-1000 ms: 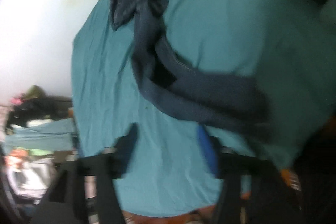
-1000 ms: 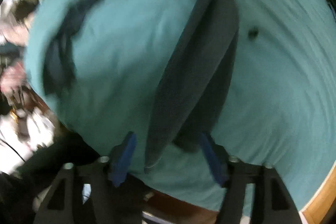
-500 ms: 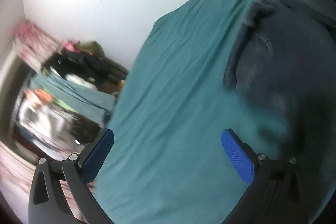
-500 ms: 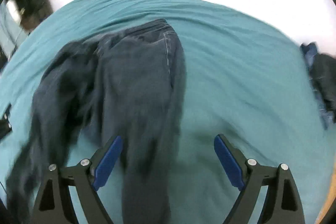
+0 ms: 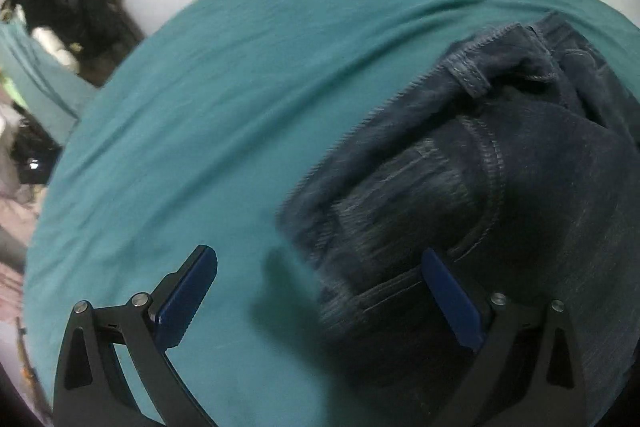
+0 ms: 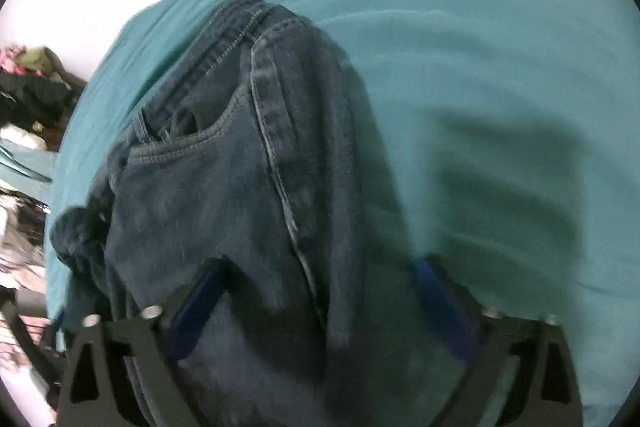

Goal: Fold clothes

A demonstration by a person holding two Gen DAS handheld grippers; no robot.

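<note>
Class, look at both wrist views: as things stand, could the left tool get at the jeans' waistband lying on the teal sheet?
Probably yes. The left tool is open, the jeans already lie partly between its fingers, and the waistband sits ahead on the teal sheet with nothing covering it.

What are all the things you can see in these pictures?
Jeans: one pair, dark blue, crumpled on the sheet, waistband farthest from the grippers.
Sheet: one, teal, spread under the jeans.
Pile of clothes: one heap, mixed dark, pink and green, far left by the white wall.
Left gripper: one, black with blue pads, open over the jeans' edge.
Right gripper: one, black with blue pads, open over the jeans.
</note>
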